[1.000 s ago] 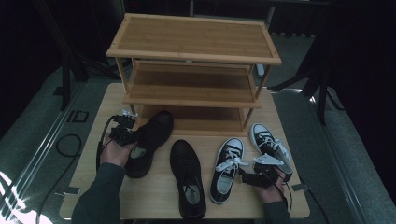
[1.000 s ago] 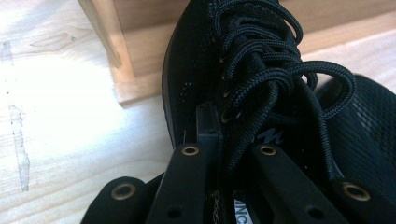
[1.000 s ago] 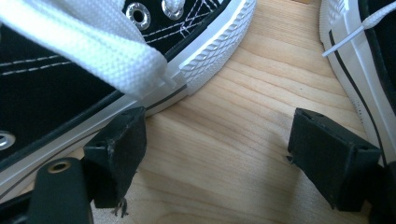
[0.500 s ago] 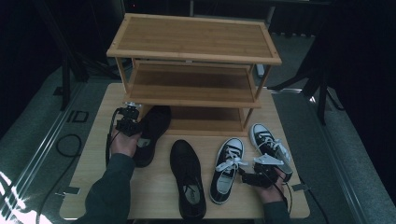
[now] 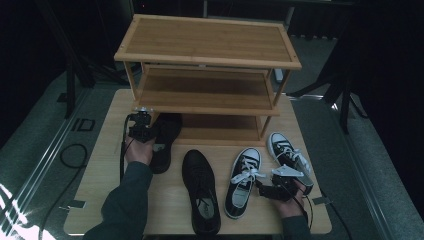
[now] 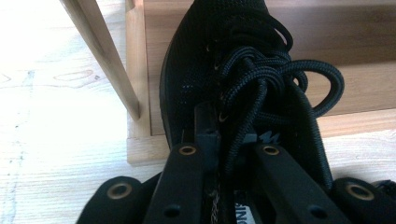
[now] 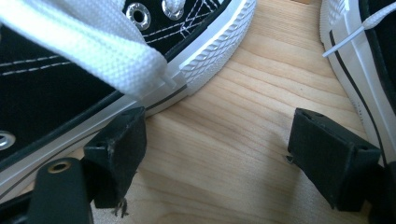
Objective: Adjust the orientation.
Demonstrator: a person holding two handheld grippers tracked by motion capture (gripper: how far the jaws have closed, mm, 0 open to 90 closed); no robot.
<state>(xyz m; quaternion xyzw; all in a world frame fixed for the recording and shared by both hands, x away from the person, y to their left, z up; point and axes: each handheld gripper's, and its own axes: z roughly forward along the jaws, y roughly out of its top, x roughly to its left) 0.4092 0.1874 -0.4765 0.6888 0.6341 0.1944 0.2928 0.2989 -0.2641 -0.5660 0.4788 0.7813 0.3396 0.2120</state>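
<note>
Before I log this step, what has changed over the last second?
The left gripper pushed the left black shoe forward, so its toe now lies under the rack's bottom shelf. Its jaws have just been opening slightly, the shoe's tongue and laces between them. The right gripper, open between the two sneakers, kept still; the other black shoe did not move.

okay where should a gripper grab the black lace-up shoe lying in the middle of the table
Judging by its pose, grip the black lace-up shoe across the heel collar, coming from above on the person's side: the opening faces up, heel toward the table's near edge.
</note>
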